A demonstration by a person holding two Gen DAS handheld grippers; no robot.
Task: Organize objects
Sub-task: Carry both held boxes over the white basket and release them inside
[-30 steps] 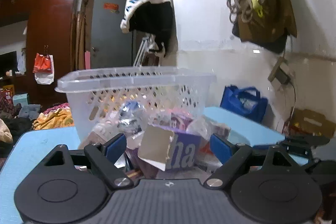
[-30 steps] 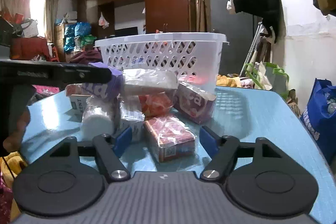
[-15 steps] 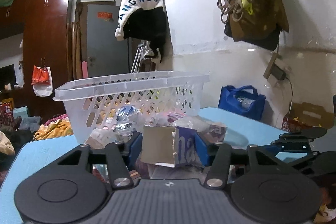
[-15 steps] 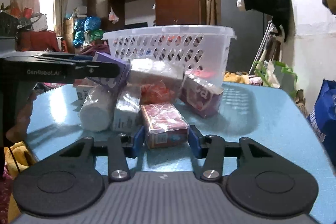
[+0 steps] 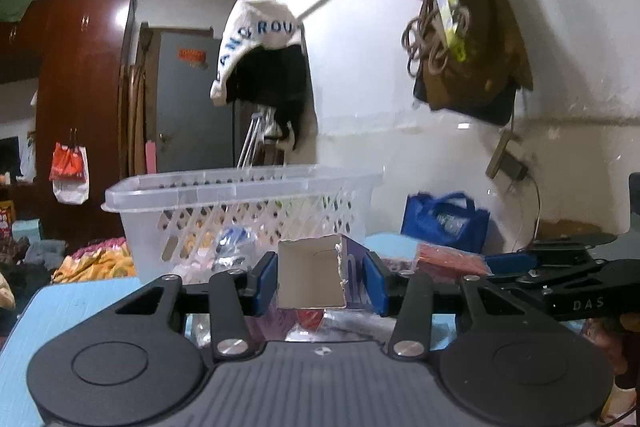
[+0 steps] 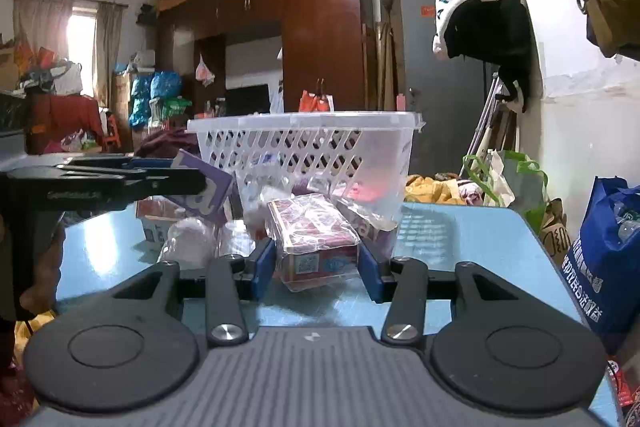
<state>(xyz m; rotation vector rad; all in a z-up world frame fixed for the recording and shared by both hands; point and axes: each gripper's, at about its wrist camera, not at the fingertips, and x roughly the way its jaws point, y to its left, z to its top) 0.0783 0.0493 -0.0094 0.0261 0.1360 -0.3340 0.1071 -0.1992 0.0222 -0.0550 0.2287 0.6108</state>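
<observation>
Both grips look made: left gripper fingers clamp the purple box, right gripper apparently (wrapper blurs contact) pinches the red packet; next, lift into the basket.

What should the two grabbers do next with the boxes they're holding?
Probably lift both a little higher and carry them over the rim of the white basket. The left gripper is shut on the purple box, raised off the blue table, and the right gripper is shut on the red wrapped packet. The basket stands just behind both, with its rim above them.
</observation>
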